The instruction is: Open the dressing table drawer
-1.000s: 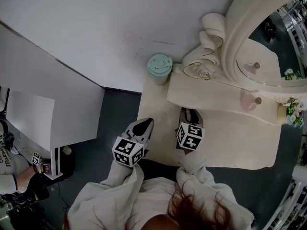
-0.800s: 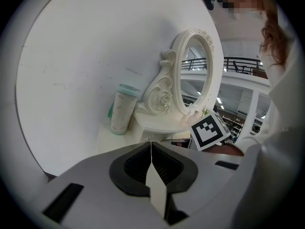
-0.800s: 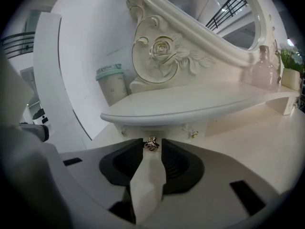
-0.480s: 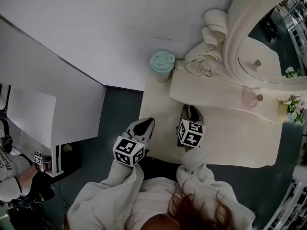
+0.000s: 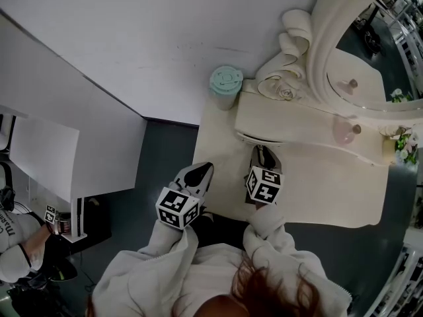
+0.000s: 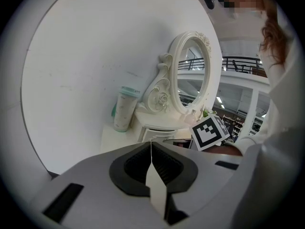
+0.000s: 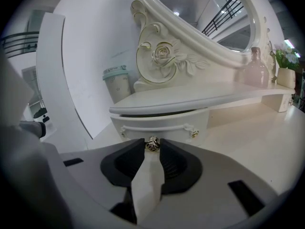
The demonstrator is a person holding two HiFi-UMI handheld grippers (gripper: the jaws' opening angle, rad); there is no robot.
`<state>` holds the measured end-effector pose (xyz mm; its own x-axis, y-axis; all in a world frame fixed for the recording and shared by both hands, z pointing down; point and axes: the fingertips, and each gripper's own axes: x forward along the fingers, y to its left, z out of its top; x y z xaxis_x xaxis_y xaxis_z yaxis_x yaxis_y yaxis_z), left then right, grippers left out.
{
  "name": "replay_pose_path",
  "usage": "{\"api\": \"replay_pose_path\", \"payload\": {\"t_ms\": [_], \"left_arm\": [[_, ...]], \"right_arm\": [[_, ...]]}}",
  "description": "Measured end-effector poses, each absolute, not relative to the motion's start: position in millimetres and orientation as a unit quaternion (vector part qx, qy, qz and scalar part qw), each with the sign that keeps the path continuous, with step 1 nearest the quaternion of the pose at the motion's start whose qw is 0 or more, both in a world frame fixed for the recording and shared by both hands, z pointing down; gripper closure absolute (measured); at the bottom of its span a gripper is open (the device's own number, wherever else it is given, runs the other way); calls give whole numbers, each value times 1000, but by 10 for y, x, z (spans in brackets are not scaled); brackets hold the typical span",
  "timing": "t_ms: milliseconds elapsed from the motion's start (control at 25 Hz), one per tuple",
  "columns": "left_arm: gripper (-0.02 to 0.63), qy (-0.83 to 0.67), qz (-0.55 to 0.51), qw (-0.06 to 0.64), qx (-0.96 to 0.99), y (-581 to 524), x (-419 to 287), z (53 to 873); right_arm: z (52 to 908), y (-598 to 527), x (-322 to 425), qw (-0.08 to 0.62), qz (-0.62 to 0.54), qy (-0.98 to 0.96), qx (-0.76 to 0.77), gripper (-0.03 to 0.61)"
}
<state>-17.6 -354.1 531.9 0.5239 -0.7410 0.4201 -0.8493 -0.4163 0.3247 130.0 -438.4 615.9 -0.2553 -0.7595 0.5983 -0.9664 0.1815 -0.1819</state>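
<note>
The cream dressing table point(image 5: 317, 190) carries an oval mirror point(image 5: 370, 38) on a raised shelf. Under that shelf sits a small curved drawer point(image 7: 162, 125), also seen in the head view as the drawer point(image 5: 256, 137). A dark slit shows above its front. My right gripper point(image 7: 152, 147) has closed over the last second and is shut on the drawer's small metal knob point(image 7: 152, 143). From the head view the right gripper point(image 5: 262, 152) points at the drawer front. My left gripper point(image 5: 202, 169) hovers at the table's left front edge, and the left gripper point(image 6: 151, 143) is shut on nothing.
A mint-lidded cup point(image 5: 226, 86) stands at the shelf's left end, against the white wall. A pink bottle point(image 5: 342, 132) and a small flower pot point(image 5: 396, 147) stand on the shelf to the right. A white partition point(image 5: 66, 131) and a seated person point(image 5: 20, 243) are to the left.
A dark slit has appeared between shelf and drawer front: the drawer has come out slightly. The right gripper stays at the knob. The left gripper has not moved.
</note>
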Motion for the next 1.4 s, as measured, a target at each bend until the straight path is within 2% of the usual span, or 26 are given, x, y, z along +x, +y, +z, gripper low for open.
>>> {"api": "replay_pose_path", "payload": {"t_ms": [1400], "left_arm": [[594, -482, 95, 239, 838, -3200, -223, 5221]], "right_arm": [[6144, -3934, 1302, 187, 283, -735, 588, 462]]}}
